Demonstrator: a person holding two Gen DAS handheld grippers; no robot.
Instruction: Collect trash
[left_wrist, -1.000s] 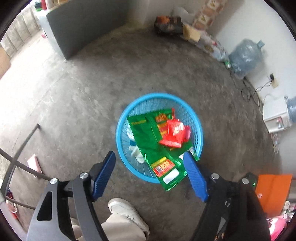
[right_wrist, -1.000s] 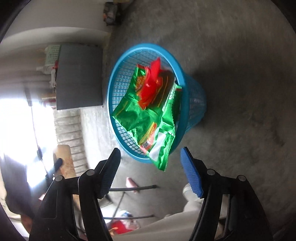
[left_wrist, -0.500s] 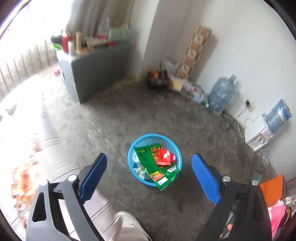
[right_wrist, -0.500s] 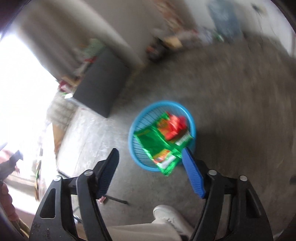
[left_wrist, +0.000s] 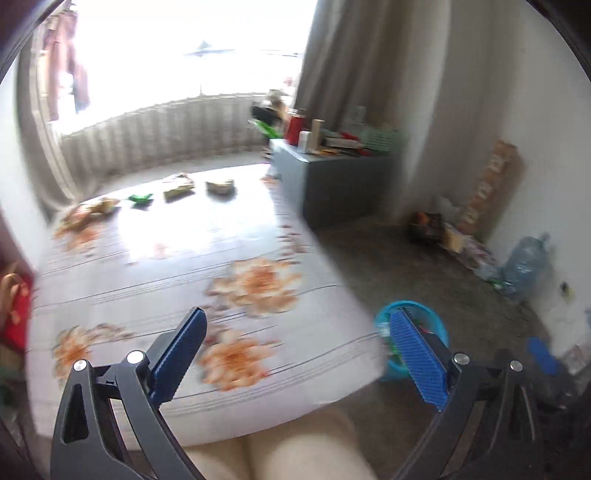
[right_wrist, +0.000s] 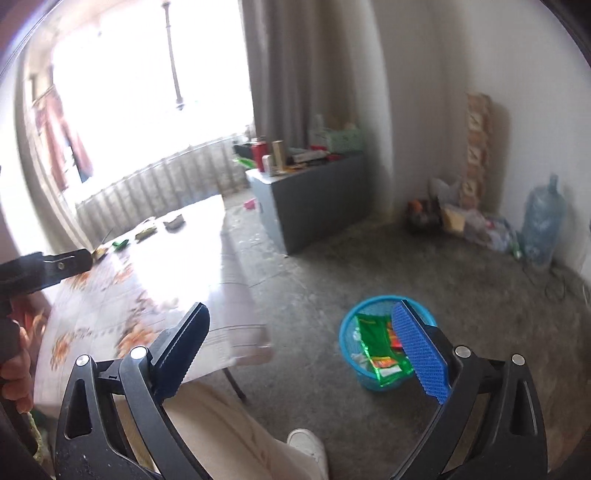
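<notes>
Right tool (right_wrist: 301, 350) spread, above-left of basket (right_wrist: 352, 332).

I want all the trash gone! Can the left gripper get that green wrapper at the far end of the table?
Probably yes, though not from here. The left gripper is open and empty, and nothing stands between it and the green wrapper, but the floral tablecloth stretches well beyond the fingers, so the person must lean forward.

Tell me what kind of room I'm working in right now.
Probably a lived-in room of a home. A table under a floral tablecloth carries scattered wrappers, a grey cabinet is cluttered on top, a water jug stands by the wall, and a blue trash basket sits on the bare concrete floor.
</notes>
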